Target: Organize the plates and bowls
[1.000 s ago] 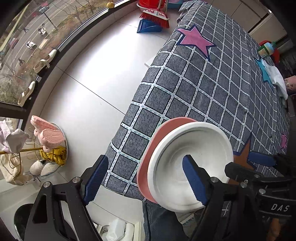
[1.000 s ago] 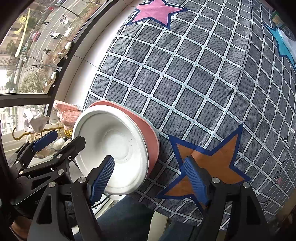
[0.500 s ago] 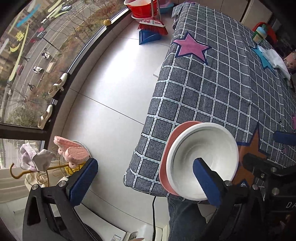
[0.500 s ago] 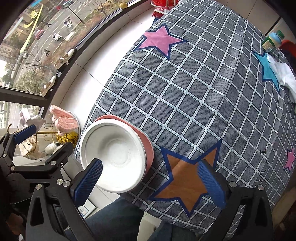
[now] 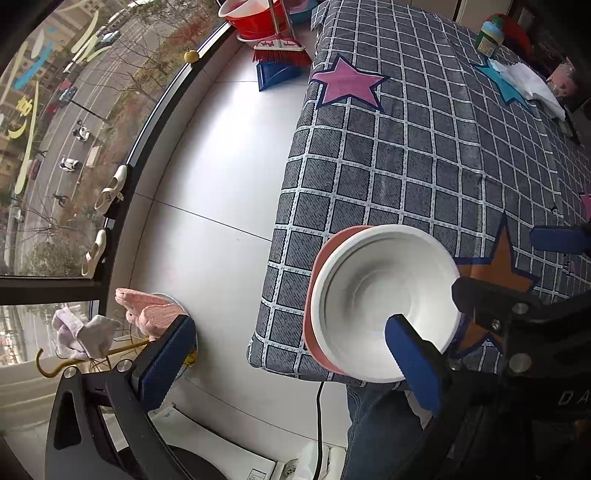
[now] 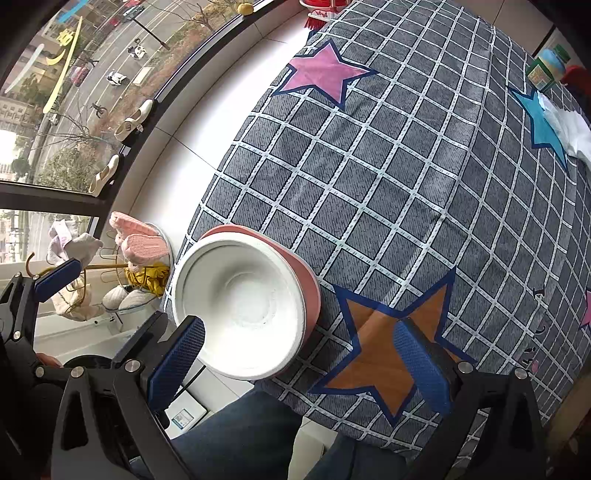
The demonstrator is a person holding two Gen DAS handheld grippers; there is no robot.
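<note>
A white bowl (image 5: 384, 302) sits nested on a pink plate (image 5: 321, 266) at the near corner of the table, on the grey checked cloth. It also shows in the right wrist view as the white bowl (image 6: 240, 306) on the pink plate (image 6: 306, 277). My left gripper (image 5: 288, 365) is open and empty, raised above and to the left of the stack. My right gripper (image 6: 299, 369) is open and empty, raised just in front of the stack.
The table (image 6: 406, 184) carries star patches, a white cloth (image 6: 569, 129) and a bottle (image 6: 546, 70) at the far side. On the floor to the left stand a rack with pink slippers (image 5: 147, 314), a broom and dustpan (image 5: 280, 62) and a red basin (image 5: 255, 14).
Both grippers have pulled back and up from the bowl and plate, so the stack looks smaller. The stack has stayed put on the table corner.
</note>
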